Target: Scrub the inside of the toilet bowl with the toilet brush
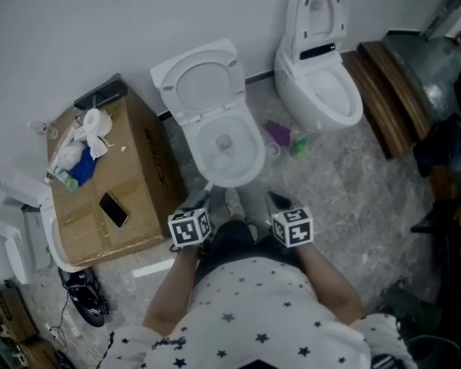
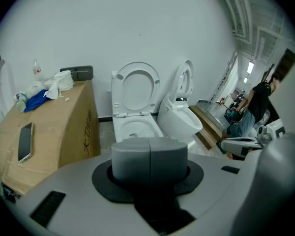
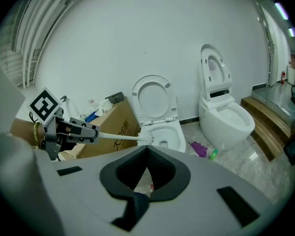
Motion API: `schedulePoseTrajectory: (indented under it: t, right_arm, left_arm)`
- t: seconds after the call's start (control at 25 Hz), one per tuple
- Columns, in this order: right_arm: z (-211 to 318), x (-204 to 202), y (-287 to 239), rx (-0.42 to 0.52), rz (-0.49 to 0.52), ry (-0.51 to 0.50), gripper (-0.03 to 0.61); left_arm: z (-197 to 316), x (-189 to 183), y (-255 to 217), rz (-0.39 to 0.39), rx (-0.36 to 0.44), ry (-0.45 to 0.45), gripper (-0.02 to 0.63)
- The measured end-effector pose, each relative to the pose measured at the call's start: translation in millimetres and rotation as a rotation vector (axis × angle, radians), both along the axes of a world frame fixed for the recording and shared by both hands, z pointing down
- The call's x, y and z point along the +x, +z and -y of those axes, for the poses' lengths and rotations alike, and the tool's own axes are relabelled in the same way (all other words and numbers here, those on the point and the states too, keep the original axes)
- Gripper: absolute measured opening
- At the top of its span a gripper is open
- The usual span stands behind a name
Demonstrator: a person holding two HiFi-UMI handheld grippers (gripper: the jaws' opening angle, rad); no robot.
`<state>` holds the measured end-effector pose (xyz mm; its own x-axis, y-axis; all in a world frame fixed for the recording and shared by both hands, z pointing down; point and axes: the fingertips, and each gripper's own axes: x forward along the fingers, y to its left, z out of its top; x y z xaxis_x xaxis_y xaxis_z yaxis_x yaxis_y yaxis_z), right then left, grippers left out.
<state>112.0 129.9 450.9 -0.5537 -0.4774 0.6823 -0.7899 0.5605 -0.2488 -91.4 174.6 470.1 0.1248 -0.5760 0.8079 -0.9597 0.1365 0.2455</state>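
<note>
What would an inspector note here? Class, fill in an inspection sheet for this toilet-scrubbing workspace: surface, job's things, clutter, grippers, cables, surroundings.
Surface: grey marbled floor.
Job's things: toilet with its lid up; toilet brush, its head near the bowl's front rim.
Clutter: cardboard box beside the toilet, carrying a phone, tissue and a blue cloth; purple item and green item on the floor between the toilets.
Grippers: left hand-held gripper shut on the brush handle; right hand-held gripper shut, empty.
Cables: thin cable on the floor by the box.
Surroundings: second toilet, lid up; white wall; wooden step.
</note>
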Motion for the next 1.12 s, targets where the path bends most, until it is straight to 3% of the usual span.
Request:
schedulePoseTrajectory:
  t: [0.6, 1.12]
  right_arm:
    - [-5.4, -3.0, -4.5, -0.034, 0.047, 0.015, 0.005]
    - [-3.6, 1.2, -5.7, -0.023, 0.026, 0.027, 0.005]
  left_arm:
    - [-5.6, 1.2, -8.1, -0.002, 0.029, 0.0, 0.15]
    - [-7.7, 0.3, -8.1, -0.009, 0.032, -0.015, 0.15]
